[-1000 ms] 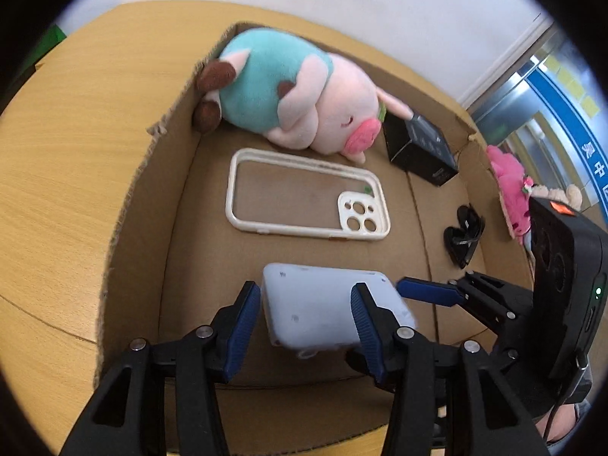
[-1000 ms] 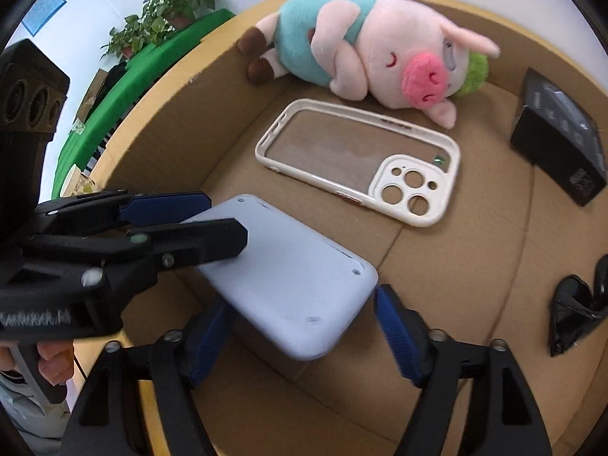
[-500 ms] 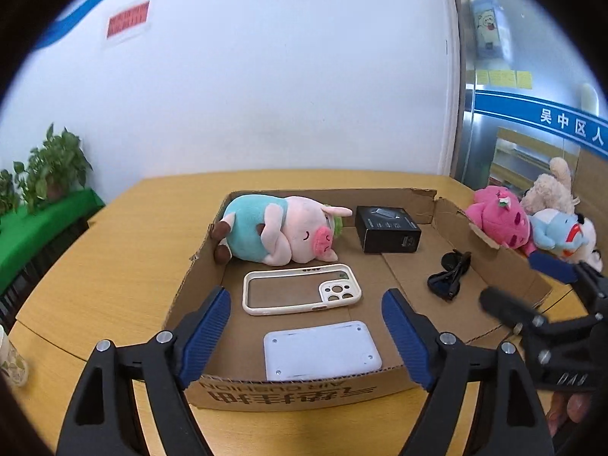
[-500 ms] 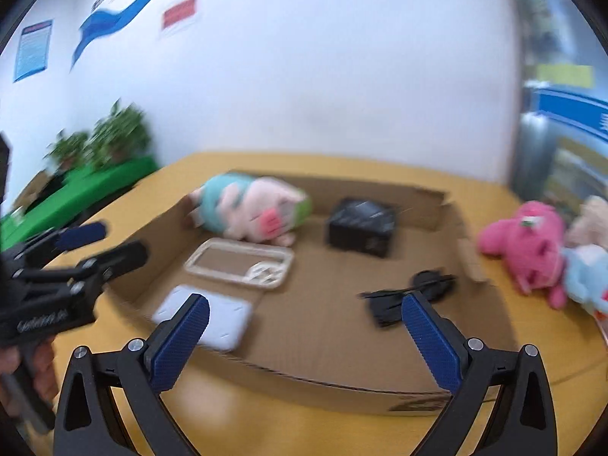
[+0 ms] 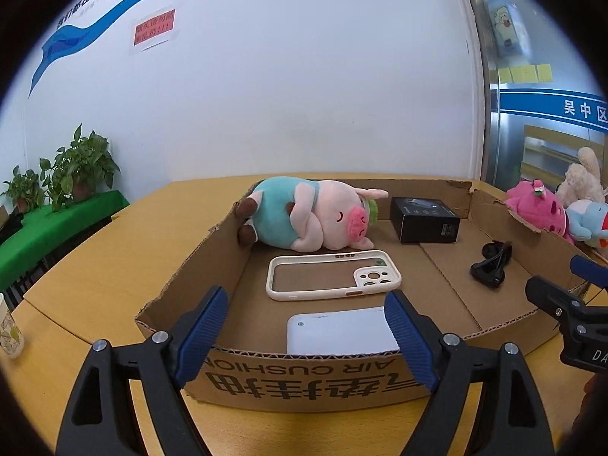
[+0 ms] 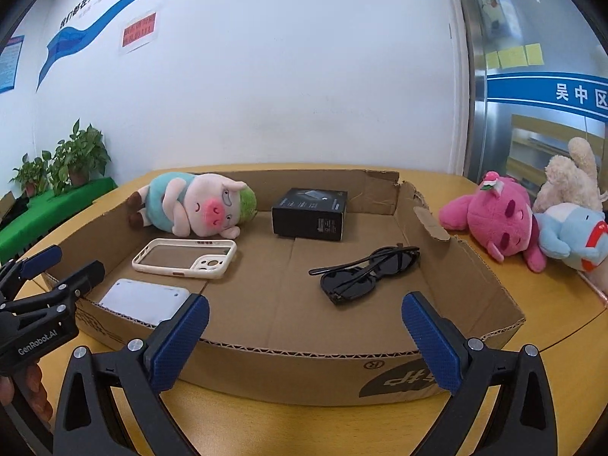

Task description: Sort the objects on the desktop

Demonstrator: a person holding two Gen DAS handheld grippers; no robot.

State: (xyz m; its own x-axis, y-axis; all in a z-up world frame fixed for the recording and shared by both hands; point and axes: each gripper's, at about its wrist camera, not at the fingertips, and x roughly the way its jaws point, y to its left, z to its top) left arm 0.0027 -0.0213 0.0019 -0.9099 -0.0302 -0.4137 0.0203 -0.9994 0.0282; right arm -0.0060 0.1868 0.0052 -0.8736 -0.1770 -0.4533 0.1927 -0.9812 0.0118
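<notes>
Inside the shallow cardboard tray on the wooden tabletop: we see five things lying flat.
White tablet-like slab: it lies at the tray's near edge, towards the near-left corner, just behind the printed front wall.
Left tongs: we hold them in front of the tray's near wall, blue pads spread wide; their jaws have just been opening, and nothing is pressed between them. The slab shows beyond the gap, apart from both pads.
Right tongs: we hold them before the near wall further right, jaws fully apart and empty after just opening; the slab sits off to their left.
Cream phone case: just behind the slab, camera cut-outs to the right.
Plush pig in a teal shirt: lying on its side against the far-left corner.
Black cardboard box: near the far wall, right of the pig.
Black sunglasses: folded, towards the tray's right side.
Pink plush toy: on the tabletop outside the tray's right wall.
</notes>
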